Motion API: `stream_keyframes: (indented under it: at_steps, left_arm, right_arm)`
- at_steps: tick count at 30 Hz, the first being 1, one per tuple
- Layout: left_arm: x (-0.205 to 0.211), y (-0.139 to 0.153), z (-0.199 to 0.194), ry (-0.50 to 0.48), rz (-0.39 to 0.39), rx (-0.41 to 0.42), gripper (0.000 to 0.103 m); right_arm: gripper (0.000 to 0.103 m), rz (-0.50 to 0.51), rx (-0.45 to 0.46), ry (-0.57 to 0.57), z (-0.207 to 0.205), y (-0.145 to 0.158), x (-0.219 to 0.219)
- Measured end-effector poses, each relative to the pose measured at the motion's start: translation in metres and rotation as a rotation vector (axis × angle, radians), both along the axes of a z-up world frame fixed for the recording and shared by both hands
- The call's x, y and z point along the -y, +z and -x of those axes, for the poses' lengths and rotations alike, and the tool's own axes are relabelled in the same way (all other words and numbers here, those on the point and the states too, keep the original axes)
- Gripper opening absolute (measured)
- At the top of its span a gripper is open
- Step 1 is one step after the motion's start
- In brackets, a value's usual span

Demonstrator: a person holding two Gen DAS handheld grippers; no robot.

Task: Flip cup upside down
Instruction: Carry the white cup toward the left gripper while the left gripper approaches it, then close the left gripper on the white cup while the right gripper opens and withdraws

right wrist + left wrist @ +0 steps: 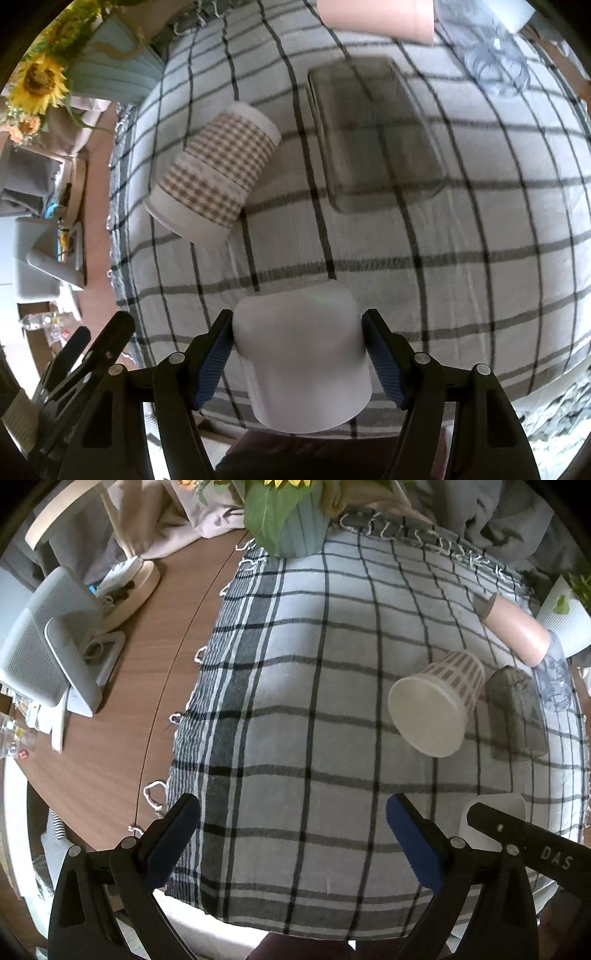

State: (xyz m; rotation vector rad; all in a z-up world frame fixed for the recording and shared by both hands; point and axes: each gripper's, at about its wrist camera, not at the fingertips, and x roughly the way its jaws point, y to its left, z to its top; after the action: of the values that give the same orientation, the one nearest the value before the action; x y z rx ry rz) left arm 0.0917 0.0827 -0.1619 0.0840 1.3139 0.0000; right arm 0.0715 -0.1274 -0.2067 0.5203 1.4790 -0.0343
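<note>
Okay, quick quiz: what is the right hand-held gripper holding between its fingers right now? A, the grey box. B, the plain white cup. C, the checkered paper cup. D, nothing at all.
B: in the right wrist view the right hand-held gripper has its blue pads against both sides of the plain white cup, while the checkered paper cup lies apart on the plaid cloth.

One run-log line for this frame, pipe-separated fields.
right gripper: shut on plain white cup, closed end away from camera | left gripper: open, empty, above plaid cloth | checked paper cup: untouched
</note>
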Motion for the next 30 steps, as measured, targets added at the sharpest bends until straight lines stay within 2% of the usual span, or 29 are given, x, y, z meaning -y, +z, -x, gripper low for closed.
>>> stream_keyframes:
  at_steps: [6, 14, 16, 18, 25, 30]
  left_arm:
    - [-0.001, -0.008, 0.006, 0.0, -0.019, -0.018, 0.103]
    - [0.002, -0.009, 0.01, 0.0, -0.024, -0.025, 0.103]
    - [0.003, -0.008, 0.011, 0.002, -0.024, -0.022, 0.103]
    - [0.005, -0.006, 0.012, 0.006, -0.024, -0.017, 0.103]
    - [0.02, 0.01, 0.017, -0.019, 0.026, -0.011, 0.103]
    - [0.05, 0.019, 0.02, -0.072, 0.084, -0.025, 0.103]
  right_arm:
    - [0.07, 0.03, 0.007, -0.021, 0.001, -0.011, -0.003]
    - [0.07, 0.064, 0.032, 0.002, -0.001, -0.009, -0.007]
    - [0.074, 0.072, 0.033, 0.006, 0.0, -0.008, -0.007]
    - [0.079, 0.075, 0.045, 0.009, 0.0, -0.004, -0.007]
    - [0.079, 0.054, 0.109, -0.003, 0.014, 0.028, 0.008]
    - [0.079, 0.114, 0.148, -0.064, 0.027, 0.052, 0.038]
